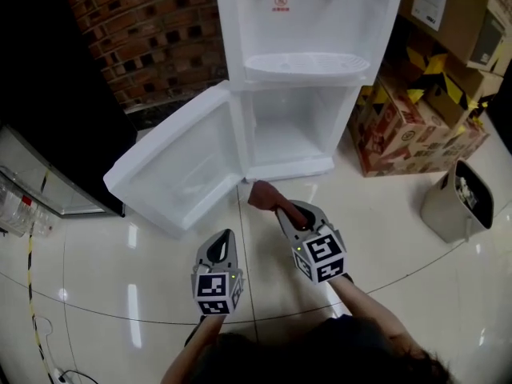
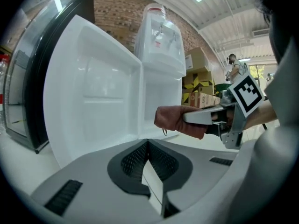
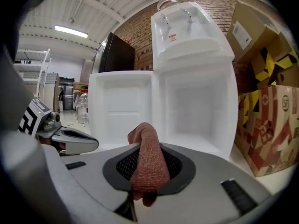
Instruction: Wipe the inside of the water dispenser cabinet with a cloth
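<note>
While the right claw (image 1: pixel 286 212) clenches the brown cloth (image 1: pixel 262 195) just before the open cabinet (image 1: pixel 320 126), ready to reach inside, the left claw (image 1: pixel 221 245) hangs pressed together and empty, apparently spare, beside it

— What are the two tools like?
— The left gripper (image 1: pixel 225 239) and the right gripper (image 1: pixel 290 213) both have smooth, pale grey plastic shells that narrow to a blunt beak.
— And the gripping faces?
— Dark pads (image 2: pixel 133 160) with a fine mesh texture, set in a black surround. Dark ribbed slots (image 2: pixel 65 196) sit further back on the shell.
— Any markings?
— Each carries a cube of black-and-white square markers on white faces, the left cube (image 1: pixel 214 288) and the right cube (image 1: pixel 322 254), each with a small green light (image 1: pixel 233 276). A silvery metal bracket (image 2: pixel 232 133) sits under the right cube.
— Sleeves?
— The forearms (image 1: pixel 370 301) are bare.
</note>
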{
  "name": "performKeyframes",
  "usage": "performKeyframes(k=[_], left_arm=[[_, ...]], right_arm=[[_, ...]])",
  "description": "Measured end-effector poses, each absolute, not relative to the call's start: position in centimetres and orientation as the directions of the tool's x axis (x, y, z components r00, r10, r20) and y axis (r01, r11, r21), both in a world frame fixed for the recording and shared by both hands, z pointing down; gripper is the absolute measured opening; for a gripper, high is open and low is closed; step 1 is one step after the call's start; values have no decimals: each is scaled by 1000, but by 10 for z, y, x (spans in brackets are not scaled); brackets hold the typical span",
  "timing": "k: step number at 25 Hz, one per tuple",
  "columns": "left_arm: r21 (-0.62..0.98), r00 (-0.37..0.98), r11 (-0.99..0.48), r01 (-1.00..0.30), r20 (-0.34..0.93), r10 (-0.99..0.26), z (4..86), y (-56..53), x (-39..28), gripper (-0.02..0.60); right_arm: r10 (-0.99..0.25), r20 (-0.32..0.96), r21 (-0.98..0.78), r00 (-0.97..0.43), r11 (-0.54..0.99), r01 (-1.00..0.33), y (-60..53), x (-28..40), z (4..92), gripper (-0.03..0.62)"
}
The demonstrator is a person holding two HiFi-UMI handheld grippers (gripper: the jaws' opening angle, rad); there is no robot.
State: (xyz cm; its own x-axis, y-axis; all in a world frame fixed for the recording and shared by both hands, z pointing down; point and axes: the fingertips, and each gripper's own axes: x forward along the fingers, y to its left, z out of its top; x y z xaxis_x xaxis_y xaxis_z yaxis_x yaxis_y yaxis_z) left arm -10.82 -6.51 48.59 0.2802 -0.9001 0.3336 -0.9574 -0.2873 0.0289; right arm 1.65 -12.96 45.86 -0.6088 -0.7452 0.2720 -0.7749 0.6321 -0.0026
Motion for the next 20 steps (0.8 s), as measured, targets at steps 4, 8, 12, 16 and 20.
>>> performKeyframes(k=[4, 8, 12, 16, 20], left_arm=[[-6, 353, -373, -928, 309, -883, 486, -77, -70, -14], [-32, 381, -405, -914, 278, -882, 477, -87, -48, -14], [-4, 385, -397, -918, 238, -892, 463, -81, -37, -14], [-48, 392, -415, -908, 246, -886, 462, -74, -35, -14], [-48, 380, -403, -914, 245, -892, 466, -70, -41, -14]], right_arm=[[-775, 261, -33, -575, 589, -808, -110, 42, 457, 69], [-811, 252, -54, -528, 533, -844, -104, 63, 466, 69], [-828, 248, -57, -503, 506, -860, -104, 71, 469, 69], [-830, 244, -56, -501, 504, -862, -101, 69, 465, 69], [-827, 240, -43, -508, 514, -857, -98, 63, 463, 69]])
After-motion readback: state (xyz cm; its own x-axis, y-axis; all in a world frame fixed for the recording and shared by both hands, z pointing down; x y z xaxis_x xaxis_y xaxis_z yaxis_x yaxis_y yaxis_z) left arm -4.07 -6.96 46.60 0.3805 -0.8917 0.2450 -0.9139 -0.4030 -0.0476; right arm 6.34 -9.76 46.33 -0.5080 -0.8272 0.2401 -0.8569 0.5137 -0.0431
